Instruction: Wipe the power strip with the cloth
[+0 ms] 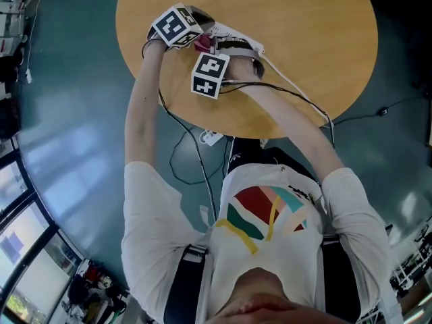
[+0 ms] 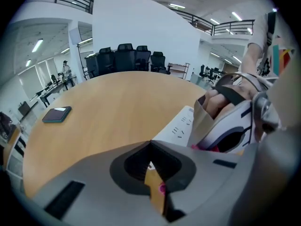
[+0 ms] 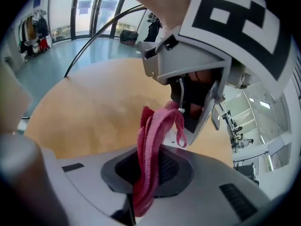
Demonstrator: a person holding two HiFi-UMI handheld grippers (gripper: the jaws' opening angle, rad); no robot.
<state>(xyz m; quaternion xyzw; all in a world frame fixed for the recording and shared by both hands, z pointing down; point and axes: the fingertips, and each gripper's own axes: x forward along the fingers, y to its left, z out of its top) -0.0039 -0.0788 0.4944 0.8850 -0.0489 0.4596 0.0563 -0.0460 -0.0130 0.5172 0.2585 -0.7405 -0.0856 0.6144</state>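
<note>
The white power strip [image 1: 237, 40] lies on the round wooden table [image 1: 304, 39], partly hidden behind both grippers. In the left gripper view the power strip [image 2: 180, 126] shows just ahead and to the right of the jaws. My right gripper [image 3: 148, 166] is shut on a folded pink cloth [image 3: 151, 145], which sticks out of the jaws toward the strip. From the head view the pink cloth [image 1: 202, 44] sits between the two marker cubes. My left gripper [image 2: 153, 173] is shut, with nothing visibly held, close beside the right gripper [image 1: 206, 49].
A dark phone [image 2: 56, 114] lies on the far left of the table. The strip's white cable [image 1: 297, 90] runs over the table's near edge. Black cables [image 1: 185, 140] hang from the grippers to the floor. Office chairs [image 2: 127, 55] stand beyond the table.
</note>
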